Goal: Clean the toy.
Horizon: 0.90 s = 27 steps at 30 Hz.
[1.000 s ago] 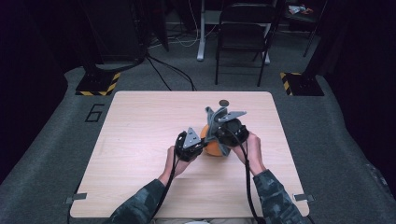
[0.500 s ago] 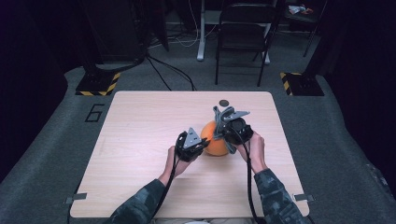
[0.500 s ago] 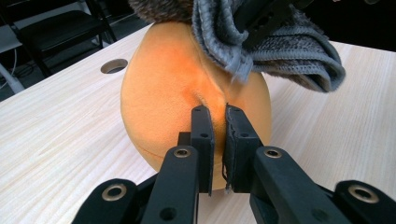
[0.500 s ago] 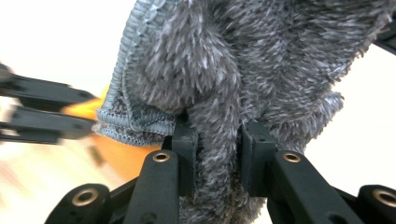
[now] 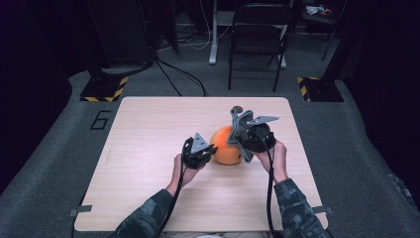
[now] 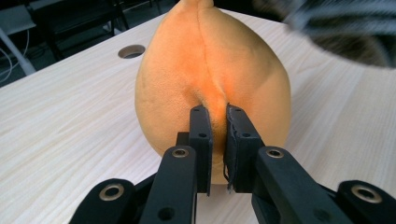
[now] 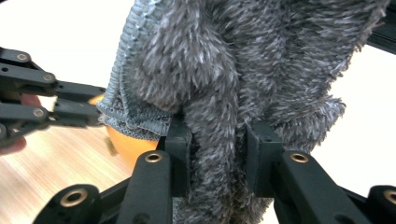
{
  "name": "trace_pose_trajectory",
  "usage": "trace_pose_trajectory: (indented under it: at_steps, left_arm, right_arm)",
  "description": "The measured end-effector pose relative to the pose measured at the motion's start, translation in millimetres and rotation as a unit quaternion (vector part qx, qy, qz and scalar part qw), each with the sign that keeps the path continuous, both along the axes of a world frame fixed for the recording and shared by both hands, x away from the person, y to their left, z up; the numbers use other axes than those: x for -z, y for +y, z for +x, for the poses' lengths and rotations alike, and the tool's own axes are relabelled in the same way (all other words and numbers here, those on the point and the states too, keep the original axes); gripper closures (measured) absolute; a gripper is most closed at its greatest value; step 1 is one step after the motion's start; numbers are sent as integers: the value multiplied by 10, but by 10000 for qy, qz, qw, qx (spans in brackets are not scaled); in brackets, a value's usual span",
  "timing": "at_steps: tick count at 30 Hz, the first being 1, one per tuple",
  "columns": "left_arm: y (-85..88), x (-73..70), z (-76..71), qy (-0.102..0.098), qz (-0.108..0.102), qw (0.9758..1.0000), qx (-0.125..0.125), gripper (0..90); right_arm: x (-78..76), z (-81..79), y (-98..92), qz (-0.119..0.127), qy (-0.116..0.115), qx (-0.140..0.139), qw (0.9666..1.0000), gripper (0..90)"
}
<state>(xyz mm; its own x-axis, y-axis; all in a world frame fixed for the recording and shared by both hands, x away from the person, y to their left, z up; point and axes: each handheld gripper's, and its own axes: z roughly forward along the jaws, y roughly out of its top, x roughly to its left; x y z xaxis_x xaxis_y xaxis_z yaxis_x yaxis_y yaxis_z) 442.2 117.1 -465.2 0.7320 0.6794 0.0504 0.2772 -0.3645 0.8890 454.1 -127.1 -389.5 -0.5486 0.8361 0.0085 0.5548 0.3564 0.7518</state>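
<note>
High view: orange plush fruit [image 5: 227, 147] sits mid tabletop [image 5: 148, 129], a bit right of centre. Left tool [image 5: 207, 149] is at its left flank, touching; right tool [image 5: 241, 133] is at its upper right w/ a grey fuzzy cloth [image 5: 237, 120] bunched at the tips, over the far side of the plush. Vs a sec ago, the right hand [image 5: 278, 156] has shifted slightly sideways w/ the cloth; the left hand [image 5: 181, 168] has hardly budged. Small dark hole [image 5: 236, 109] in the tabletop just behind the plush. Chair [image 5: 257, 29] and cables on the floor beyond, no part in this.

Left tool view: jaws nearly together, pinching a small fold of the orange plush [image 6: 212, 79] at its seam, so it's clamped on the fabric & anchoring the thing. Grey cloth [image 6: 345, 28] blurs across the top right corner. Plush rests on the tabletop [image 6: 70, 121].

Right tool view: grey cloth [image 7: 243, 70] hangs thick between the two jaws. Jaws have just been opening a little; the left pad looks against the pile, a sliver of gap shows by the right pad, so grip looks loosened but cloth is not dropped, can't be sure how firm. Orange plush [image 7: 128, 147] peeks out below the cloth hem; left tool [image 7: 95, 109] comes in from the left.

Meaning, prob.: cloth is being worked over or off the plush while the left side holds it steady. A slackening right grip suggests a re-grip or release coming; risk is the cloth slipping free.
</note>
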Motion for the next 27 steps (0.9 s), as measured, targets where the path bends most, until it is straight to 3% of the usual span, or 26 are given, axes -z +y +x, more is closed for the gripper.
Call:
trace_pose_trajectory:
  at_steps: [2, 4, 7, 10, 11, 12, 14, 19, 21, 22, 23, 27]
  left_arm:
    - [25, 19, 20, 77, -107, 9998, -142, 817]
    - [73, 26, 50, 138, -31, 9997, -190, 814]
    - [133, 50, 88, 265, -92, 9991, -327, 809]
    - [185, 75, 125, 321, -104, 9985, -439, 796]
    - [212, 83, 138, 384, -114, 9981, -476, 796]
    - [230, 98, 151, 415, -187, 9976, -530, 791]
    - [273, 123, 179, 504, -198, 9966, -618, 789]
    - [382, 193, 251, 755, -289, 9935, -800, 778]
    - [413, 221, 278, 834, -299, 9923, -861, 773]
    - [424, 230, 287, 859, -297, 9920, -875, 769]
    - [437, 240, 297, 878, -279, 9916, -904, 765]
    - [477, 269, 327, 914, -250, 9906, -991, 739]
  right_arm:
    - [-1, -14, -127, 83, 32, 157, 9998, 658]
    - [27, -24, -276, 130, 73, 282, 9995, 656]
    - [128, -27, -501, 127, 198, 525, 9983, 644]
    - [340, 27, -810, 226, 494, 911, 9944, 618]
    - [340, 27, -810, 226, 494, 911, 9944, 618]
    - [461, 45, -924, 239, 618, 1184, 9908, 612]
    - [524, 57, -983, 234, 718, 1253, 9893, 612]
    - [785, 106, -1157, 329, 1094, 1640, 9798, 613]
    - [865, 130, -1170, 217, 1184, 1649, 9789, 611]
    - [901, 136, -1159, 187, 1304, 1747, 9758, 605]
    - [930, 153, -1171, 143, 1266, 1707, 9770, 603]
    - [1033, 187, -1144, -95, 1335, 1755, 9753, 566]
